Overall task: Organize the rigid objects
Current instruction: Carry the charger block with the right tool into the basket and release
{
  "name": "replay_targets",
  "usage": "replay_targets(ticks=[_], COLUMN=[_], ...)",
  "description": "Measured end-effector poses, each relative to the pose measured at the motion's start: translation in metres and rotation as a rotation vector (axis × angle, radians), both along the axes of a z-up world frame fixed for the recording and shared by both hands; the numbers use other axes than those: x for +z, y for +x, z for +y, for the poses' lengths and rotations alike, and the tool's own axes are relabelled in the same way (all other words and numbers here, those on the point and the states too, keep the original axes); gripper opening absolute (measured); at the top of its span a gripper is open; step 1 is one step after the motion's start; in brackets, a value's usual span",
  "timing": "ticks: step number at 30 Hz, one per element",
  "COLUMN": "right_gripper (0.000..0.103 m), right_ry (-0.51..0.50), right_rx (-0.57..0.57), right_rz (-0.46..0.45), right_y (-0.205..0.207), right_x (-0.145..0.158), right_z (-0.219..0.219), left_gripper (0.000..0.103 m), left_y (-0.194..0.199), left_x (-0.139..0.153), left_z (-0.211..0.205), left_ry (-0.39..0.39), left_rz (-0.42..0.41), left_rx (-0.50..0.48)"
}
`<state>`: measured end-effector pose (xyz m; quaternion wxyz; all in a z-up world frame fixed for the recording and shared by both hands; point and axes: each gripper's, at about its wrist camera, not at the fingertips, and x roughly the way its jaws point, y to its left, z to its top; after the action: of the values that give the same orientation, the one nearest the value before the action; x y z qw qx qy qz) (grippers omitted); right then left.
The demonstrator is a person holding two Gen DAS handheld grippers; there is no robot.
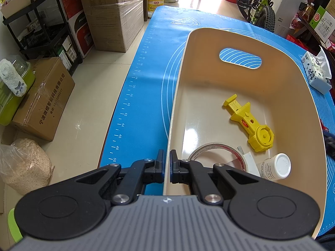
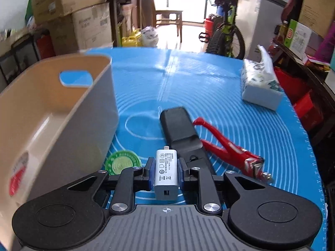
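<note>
My left gripper (image 1: 166, 156) is shut on the near left wall of a beige bin (image 1: 272, 48) that stands on the blue mat (image 1: 146, 48). Inside the bin lie a yellow plastic tool (image 1: 249, 121), a roll of clear tape (image 1: 217, 152) and a small white bottle (image 1: 276, 167). My right gripper (image 2: 166, 167) is shut on a white power adapter (image 2: 166, 173), held just above the mat. Beyond it on the mat lie a black remote (image 2: 180, 127), red pliers (image 2: 228, 146) and a green round lid (image 2: 122, 162). The beige bin (image 2: 62, 113) stands to its left.
A tissue pack (image 2: 259, 83) sits at the mat's far right (image 1: 316, 73). Cardboard boxes (image 1: 113, 21), a black shelf cart (image 1: 41, 31) and a bag (image 1: 25, 165) crowd the floor on the left. A bicycle (image 2: 226, 29) and a cluttered shelf (image 2: 303, 41) stand behind and to the right.
</note>
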<state>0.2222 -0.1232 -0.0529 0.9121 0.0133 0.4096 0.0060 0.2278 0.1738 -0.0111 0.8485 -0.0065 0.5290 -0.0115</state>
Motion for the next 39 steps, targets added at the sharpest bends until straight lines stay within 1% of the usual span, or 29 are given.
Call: replay_targets(ticks=[8, 12, 17, 20, 23, 26, 31, 39], right_gripper=[0.032, 0.032, 0.032, 0.032, 0.032, 0.032, 0.031, 0.031], right_ry=[0.068, 0.102, 0.117, 0.118, 0.104, 0.095, 0.049, -0.019], right_rx=[-0.031, 0.006, 0.093, 0.148, 0.185, 0.21, 0.245, 0.27], right_rz=[-0.094, -0.137, -0.211, -0.214, -0.197, -0.16, -0.071, 0.098], right_y=[-0.01, -0.012, -0.01, -0.004, 0.003, 0.011, 0.021, 0.03], right_x=[0.043, 0.066, 0.097, 0.105, 0.101, 0.092, 0.063, 0.021], right_z=[-0.006, 0.006, 0.04, 0.065, 0.089, 0.11, 0.143, 0.161], left_gripper=[0.006, 0.006, 0.006, 0.006, 0.006, 0.006, 0.006, 0.005], left_y=[0.0, 0.0, 0.0, 0.0, 0.0, 0.0, 0.0, 0.0], left_x=[0.0, -0.001, -0.001, -0.001, -0.001, -0.001, -0.001, 0.0], left_z=[-0.001, -0.001, -0.001, -0.001, -0.003, -0.003, -0.003, -0.004], left_ry=[0.001, -0.001, 0.002, 0.001, 0.002, 0.0, -0.002, -0.003], left_rz=[0.0, 0.001, 0.0, 0.001, 0.001, 0.001, 0.001, 0.001], left_rx=[0.0, 0.002, 0.001, 0.002, 0.0, 0.001, 0.001, 0.0])
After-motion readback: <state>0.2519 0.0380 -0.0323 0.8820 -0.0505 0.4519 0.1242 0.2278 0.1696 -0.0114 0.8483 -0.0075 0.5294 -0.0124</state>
